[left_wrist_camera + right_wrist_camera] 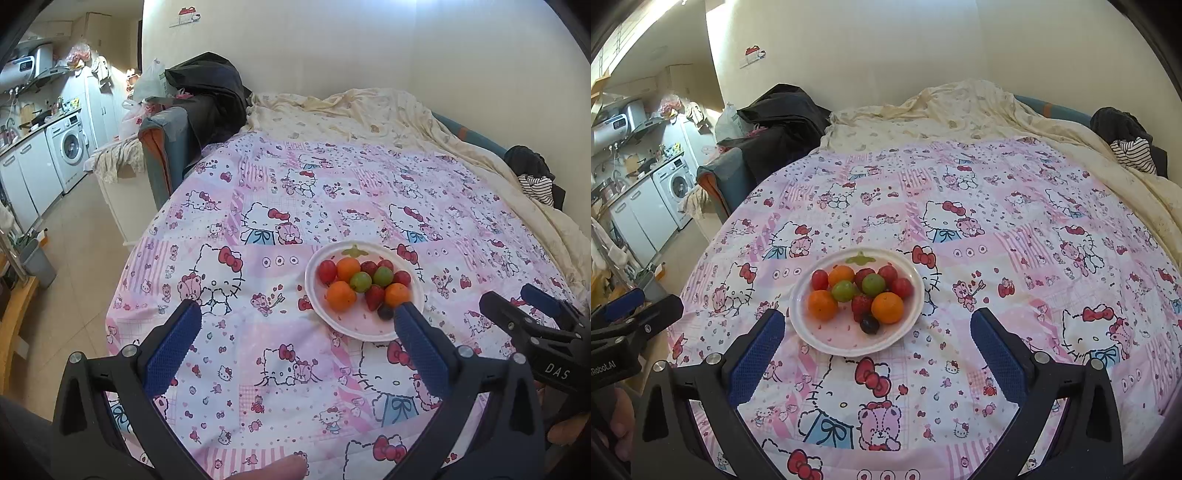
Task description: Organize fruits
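Note:
A white plate (369, 328) (834, 339) sits on a pink Hello Kitty bedspread (280, 206) (1015, 229). It holds oranges (341, 295) (887, 307), green grapes (360, 281) (873, 284), strawberries (374, 297) (861, 303), red tomatoes (327, 271) (819, 279) and a dark grape (385, 312) (869, 325). My left gripper (297, 314) is open and empty, above the bedspread, just short of the plate. My right gripper (877, 319) is open and empty, with the plate's near part between its fingers. The right gripper also shows in the left wrist view (524, 299); the left gripper shows in the right wrist view (646, 299).
A cream blanket (369, 110) (960, 110) lies at the far end of the bed, with dark and striped clothes (535, 177) (1130, 147) on the right. A black bag (210, 88) (779, 118) sits on a grey chair at the far left. A kitchen with a washing machine (70, 147) (677, 184) lies beyond.

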A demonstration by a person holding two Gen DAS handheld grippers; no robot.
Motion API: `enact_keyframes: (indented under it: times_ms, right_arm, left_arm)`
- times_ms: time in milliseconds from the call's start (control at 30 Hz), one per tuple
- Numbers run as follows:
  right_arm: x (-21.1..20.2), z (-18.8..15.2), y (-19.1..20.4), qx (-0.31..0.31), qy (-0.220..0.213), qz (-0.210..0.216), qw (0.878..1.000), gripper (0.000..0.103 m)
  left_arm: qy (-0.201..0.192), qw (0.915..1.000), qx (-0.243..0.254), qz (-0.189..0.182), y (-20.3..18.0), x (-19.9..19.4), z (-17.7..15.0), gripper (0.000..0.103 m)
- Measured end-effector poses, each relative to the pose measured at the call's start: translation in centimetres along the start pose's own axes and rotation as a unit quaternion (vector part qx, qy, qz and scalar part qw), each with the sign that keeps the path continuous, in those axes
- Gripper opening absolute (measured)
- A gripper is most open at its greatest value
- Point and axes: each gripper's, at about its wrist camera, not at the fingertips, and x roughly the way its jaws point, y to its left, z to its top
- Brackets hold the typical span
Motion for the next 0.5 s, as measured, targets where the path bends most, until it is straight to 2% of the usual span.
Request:
enact_keyframes:
  times_ms: [500]
  right_arm:
    - [0.02,-0.08,0.59,-0.010,0.001,-0.002,1.000,0.103]
  left_arm:
    - [-0.004,1.0000,0.002,0.002,0.10,-0.21,-0.09,0.103]
